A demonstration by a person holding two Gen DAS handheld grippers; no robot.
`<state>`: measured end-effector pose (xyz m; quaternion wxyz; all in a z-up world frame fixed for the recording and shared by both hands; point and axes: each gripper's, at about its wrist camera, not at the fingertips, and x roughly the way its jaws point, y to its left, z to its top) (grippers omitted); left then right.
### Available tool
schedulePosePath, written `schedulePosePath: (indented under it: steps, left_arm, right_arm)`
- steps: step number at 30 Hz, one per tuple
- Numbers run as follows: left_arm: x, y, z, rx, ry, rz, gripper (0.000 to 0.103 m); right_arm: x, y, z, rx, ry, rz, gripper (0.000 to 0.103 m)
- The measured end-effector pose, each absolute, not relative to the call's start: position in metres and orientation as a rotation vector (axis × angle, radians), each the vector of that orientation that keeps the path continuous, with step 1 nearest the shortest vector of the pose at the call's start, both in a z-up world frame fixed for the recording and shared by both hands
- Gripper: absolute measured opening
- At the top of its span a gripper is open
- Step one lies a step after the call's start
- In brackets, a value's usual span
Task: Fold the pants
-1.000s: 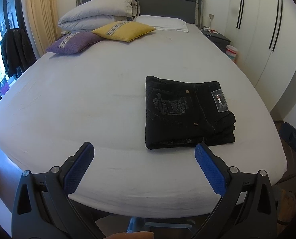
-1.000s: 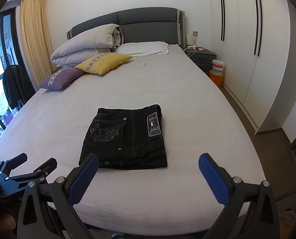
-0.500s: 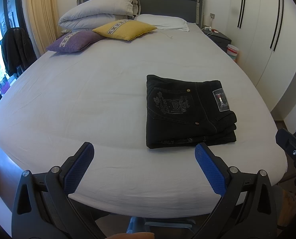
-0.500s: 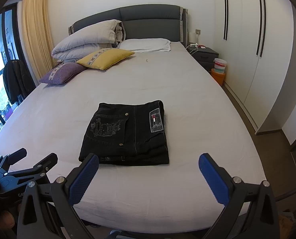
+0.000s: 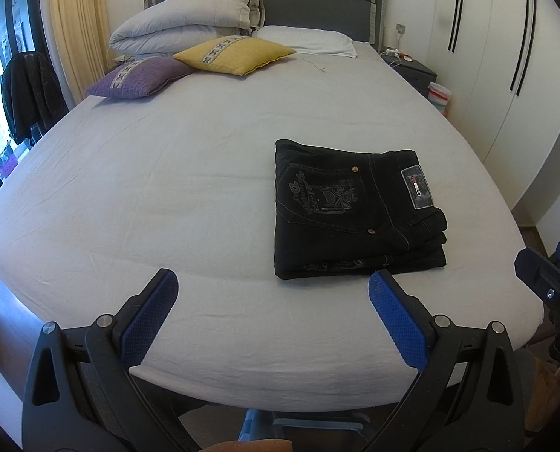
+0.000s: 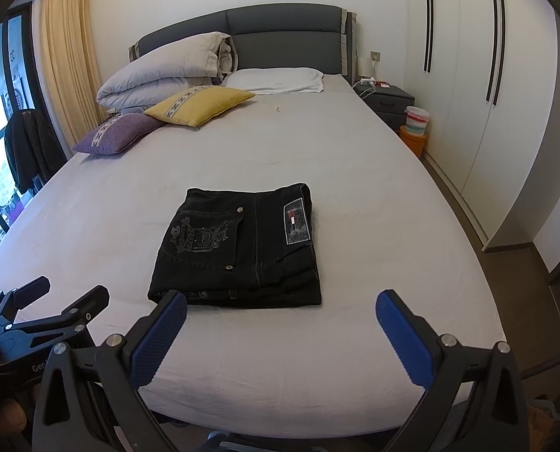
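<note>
Two handheld grippers with black frames and blue textured finger pads sit at the near foot of the bed, both spread wide with nothing between the fingers. The left gripper (image 5: 272,293) hovers past the near mattress edge; its right pad lines up just below the near edge of the pants in that view, apart from them. The right gripper (image 6: 282,312) hangs likewise at the near edge, its left pad overlapping the pants' near left corner in the picture, contact cannot be told. In the right wrist view the left gripper shows again as black arms at the near left (image 6: 50,309); in the left wrist view part of the right gripper (image 5: 551,282) pokes in at the right edge.

The folded black denim pants (image 5: 355,211) lie in a compact rectangular stack on the pale grey bed sheet (image 5: 148,188), near the foot, right of centre in the left view and about centre in the right view (image 6: 238,252). Back pocket with pale embroidered crest faces up, a rectangular waistband label on the right side. Layer edges stack at the near and right sides.

Far end: dark grey padded headboard (image 6: 280,37), folded light grey duvet (image 6: 163,71), white flat pillow (image 6: 276,81), yellow square cushion (image 6: 201,105), purple square cushion (image 6: 118,133). Right side: white wardrobe doors with black strip handles (image 6: 468,75), dark bedside table (image 6: 387,100). Left: cream curtain (image 6: 67,60), dark jacket hanging by the window (image 6: 31,147).
</note>
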<state>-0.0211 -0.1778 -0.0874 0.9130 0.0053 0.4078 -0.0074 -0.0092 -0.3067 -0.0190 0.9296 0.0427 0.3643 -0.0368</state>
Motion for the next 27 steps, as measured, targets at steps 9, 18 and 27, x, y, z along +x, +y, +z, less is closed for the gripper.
schedulePosePath:
  steps: [9, 18, 27]
  left_arm:
    - [-0.0216, -0.1779, -0.0864, 0.012, 0.841, -0.016, 0.103]
    - [-0.0216, -0.1782, -0.0887, 0.011, 0.842, -0.016, 0.103]
    - [-0.0224, -0.1787, -0.0921, 0.010, 0.844, -0.016, 0.103]
  right_arm:
    - [-0.0091, -0.3058, -0.0206, 0.088, 0.751, -0.075, 0.103]
    - [-0.0079, -0.3036, -0.0262, 0.086, 0.759, -0.072, 0.103]
    - [-0.0080, -0.3027, -0.0280, 0.085, 0.764, -0.067, 0.103]
